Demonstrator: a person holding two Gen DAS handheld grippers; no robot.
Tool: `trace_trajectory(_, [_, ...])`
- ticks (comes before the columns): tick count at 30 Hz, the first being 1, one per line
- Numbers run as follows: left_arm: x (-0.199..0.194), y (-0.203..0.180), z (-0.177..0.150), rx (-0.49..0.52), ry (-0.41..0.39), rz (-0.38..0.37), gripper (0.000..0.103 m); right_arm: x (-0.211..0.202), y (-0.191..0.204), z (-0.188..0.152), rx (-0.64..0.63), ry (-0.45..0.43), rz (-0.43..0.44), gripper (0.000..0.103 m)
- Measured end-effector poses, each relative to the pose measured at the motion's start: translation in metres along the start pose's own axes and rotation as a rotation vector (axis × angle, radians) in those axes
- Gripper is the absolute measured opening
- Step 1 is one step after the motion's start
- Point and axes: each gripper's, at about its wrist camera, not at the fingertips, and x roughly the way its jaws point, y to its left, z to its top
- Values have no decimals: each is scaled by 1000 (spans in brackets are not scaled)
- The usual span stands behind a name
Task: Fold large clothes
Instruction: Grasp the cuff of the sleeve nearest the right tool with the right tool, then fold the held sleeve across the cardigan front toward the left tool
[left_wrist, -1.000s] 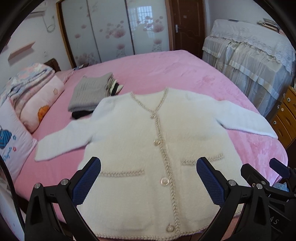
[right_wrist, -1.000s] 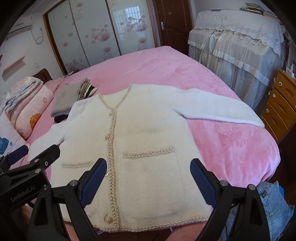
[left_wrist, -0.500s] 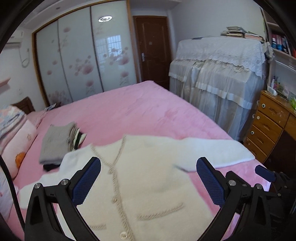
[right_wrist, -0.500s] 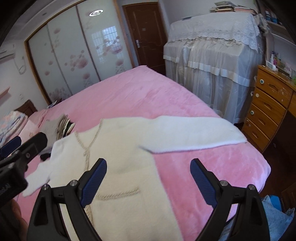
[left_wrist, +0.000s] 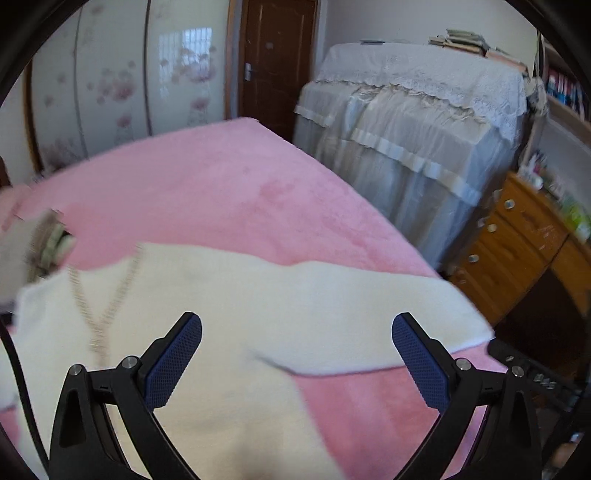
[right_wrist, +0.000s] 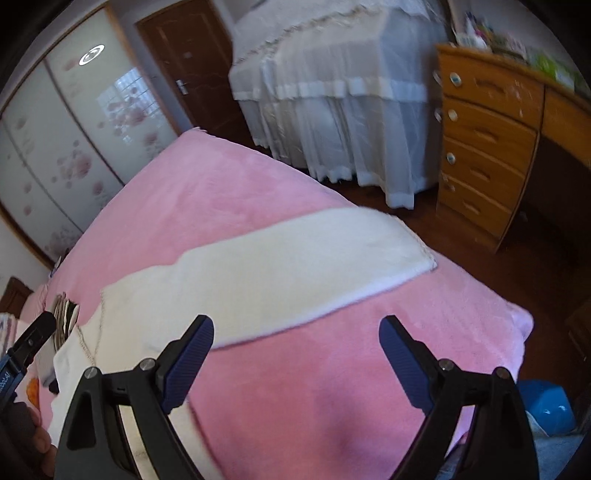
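A fluffy white cardigan (left_wrist: 229, 317) with beige braided trim lies flat, front up, on the pink bed (left_wrist: 229, 192). Its right sleeve (right_wrist: 295, 266) stretches out toward the bed's right edge, cuff near the corner. My left gripper (left_wrist: 295, 354) is open and empty above the cardigan's right shoulder and armpit. My right gripper (right_wrist: 295, 354) is open and empty above the pink cover just in front of the sleeve. The cardigan's lower half is hidden below both views.
A stack of folded grey clothes (left_wrist: 40, 243) lies at the far left of the bed. A lace-draped piece of furniture (left_wrist: 413, 140) and a wooden drawer chest (right_wrist: 484, 147) stand right of the bed. A blue object (right_wrist: 546, 402) sits low right.
Both grippers have swung right and tilted up, from over the cardigan's front toward its right sleeve. Both stay open. The cardigan has not moved.
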Motion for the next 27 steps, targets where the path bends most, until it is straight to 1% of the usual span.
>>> trace_trajectory(1, [10,0,-3,-21,13,-33,98,11,-12,0,32,27,-9,82])
trace_trajectory(2, [23,-1,-6,-37,31,-65,98,20,-24,0,72,47,15,80])
trace_trajectory(4, [39,-5,-15,-42,42,-83,97,36,-46,-1,143,78,42,74])
trace_trajectory(6, [51,-12,-22,-19,49,-61,97,52,-66,-1,214,96,51,70])
trace_trajectory(8, [64,-19,-24,14,77,-65,97,63,-80,1,270,106,78,67])
trace_trajectory(10, [74,-27,-27,47,104,-51,97,71,-87,3,311,96,109,65])
trace_trajectory(12, [78,-33,-28,62,112,-36,97,77,-86,9,319,88,96,63])
trace_trajectory(14, [81,-34,-29,56,125,-41,97,84,-81,16,308,85,76,57])
trace_trajectory(16, [81,-32,-28,47,132,-46,97,95,-77,23,301,96,36,36])
trace_trajectory(17, [80,-30,-27,48,133,-42,97,100,-75,27,298,95,19,30])
trace_trajectory(18, [79,-28,-26,55,133,-36,97,102,-73,29,290,90,-1,19])
trace_trajectory(19, [77,-26,-25,62,134,-27,97,102,-69,32,279,78,-18,15])
trace_trajectory(21, [73,-20,-22,75,136,-4,97,93,-58,35,239,36,-46,10])
trace_trajectory(23, [69,-9,-20,85,140,48,97,73,-34,39,156,-51,-43,9])
trace_trajectory(24, [66,-2,-18,83,139,68,97,64,-23,41,118,-83,-27,9])
trace_trajectory(27, [55,26,-14,65,135,149,97,35,26,45,-8,-157,64,9])
